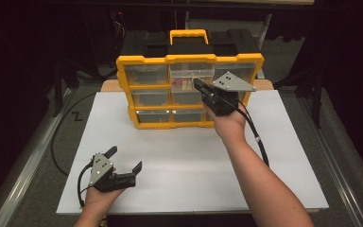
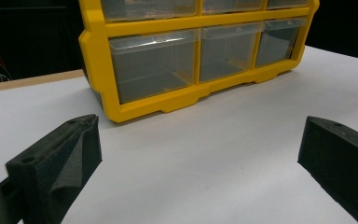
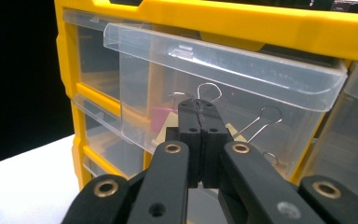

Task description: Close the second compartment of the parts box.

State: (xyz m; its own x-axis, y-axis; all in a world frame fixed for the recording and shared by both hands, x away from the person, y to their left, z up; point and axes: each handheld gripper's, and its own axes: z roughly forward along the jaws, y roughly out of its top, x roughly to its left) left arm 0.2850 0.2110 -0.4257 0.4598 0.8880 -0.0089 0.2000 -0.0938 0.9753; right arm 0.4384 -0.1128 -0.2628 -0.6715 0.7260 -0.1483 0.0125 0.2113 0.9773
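At frame centre, my right gripper (image 3: 199, 140), fingers together, nudges the organizer's (image 1: 144, 59) half-open binder-clip drawer (image 3: 223, 60); I should push squarely. Left gripper (image 1: 125, 158) idles, fingers apart.

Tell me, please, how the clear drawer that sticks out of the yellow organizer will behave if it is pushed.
The clear drawer probably slides in easily: it looks like thin, light plastic. It may flex. The binder clips inside could rattle.

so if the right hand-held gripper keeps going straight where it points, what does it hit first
Probably the clear front of the pulled-out middle top drawer, right ahead of the shut right hand-held gripper; the binder clips lie behind it.
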